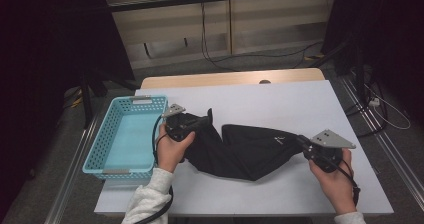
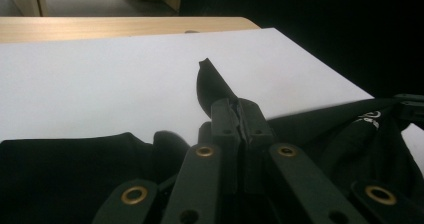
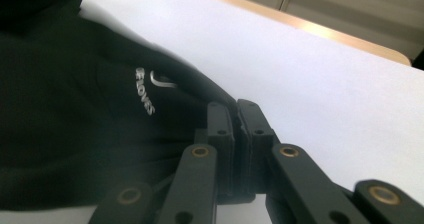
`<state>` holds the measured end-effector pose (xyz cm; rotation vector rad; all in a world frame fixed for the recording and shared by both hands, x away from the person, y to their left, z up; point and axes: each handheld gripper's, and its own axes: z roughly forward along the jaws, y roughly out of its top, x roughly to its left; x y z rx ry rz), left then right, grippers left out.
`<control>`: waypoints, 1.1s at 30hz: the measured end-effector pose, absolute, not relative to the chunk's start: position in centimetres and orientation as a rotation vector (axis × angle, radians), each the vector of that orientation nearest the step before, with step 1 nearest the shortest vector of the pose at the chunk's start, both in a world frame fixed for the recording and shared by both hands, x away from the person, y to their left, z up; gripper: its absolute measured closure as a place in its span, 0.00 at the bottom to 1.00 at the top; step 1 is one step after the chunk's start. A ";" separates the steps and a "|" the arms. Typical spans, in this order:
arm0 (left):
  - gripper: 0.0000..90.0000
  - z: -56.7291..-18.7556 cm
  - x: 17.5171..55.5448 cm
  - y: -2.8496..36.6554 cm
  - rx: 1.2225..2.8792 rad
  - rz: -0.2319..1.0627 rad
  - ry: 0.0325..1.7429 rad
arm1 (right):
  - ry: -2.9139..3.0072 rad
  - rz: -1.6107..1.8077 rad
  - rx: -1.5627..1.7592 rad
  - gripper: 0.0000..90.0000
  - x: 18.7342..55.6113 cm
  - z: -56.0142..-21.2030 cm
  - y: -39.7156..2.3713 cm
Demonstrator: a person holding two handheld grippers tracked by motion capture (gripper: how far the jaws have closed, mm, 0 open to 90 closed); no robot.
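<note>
Basically both hands come in from the bottom of the high view, forearms angled inward. Left gripper [image 1: 196, 122] sits centre-left, right gripper [image 1: 306, 145] lower right, w/ the black garment [image 1: 245, 151] stretched between them across mid-frame. Each gripper's jaws are pressed together, pinching a fold of the cloth. It lies on a white table [image 1: 280, 99]; a light-blue basket [image 1: 107, 149] at left, dark room and cables behind.
</note>
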<state>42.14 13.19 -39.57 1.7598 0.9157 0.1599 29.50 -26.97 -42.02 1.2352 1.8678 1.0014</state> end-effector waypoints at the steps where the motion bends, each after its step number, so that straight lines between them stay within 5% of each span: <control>1: 0.97 -39.8 42.1 13.1 1.768 0.146 0.923 | 1.879 0.987 1.259 0.94 29.8 -42.3 -27.3; 21: 0.90 -42.8 41.6 12.6 1.916 0.012 0.994 | 2.002 0.778 1.303 0.95 29.0 -44.2 -29.1; 25: 0.74 -42.5 41.7 12.7 1.889 0.063 0.995 | 2.011 0.802 1.295 0.91 28.8 -44.2 -29.0; 30: 0.43 -41.8 41.9 12.1 1.854 0.074 0.964 | 2.033 0.852 1.263 0.69 28.3 -44.2 -28.3; 33: 0.37 -41.8 42.1 11.0 1.877 0.079 0.925 | 2.011 0.885 1.290 0.60 28.1 -43.9 -28.2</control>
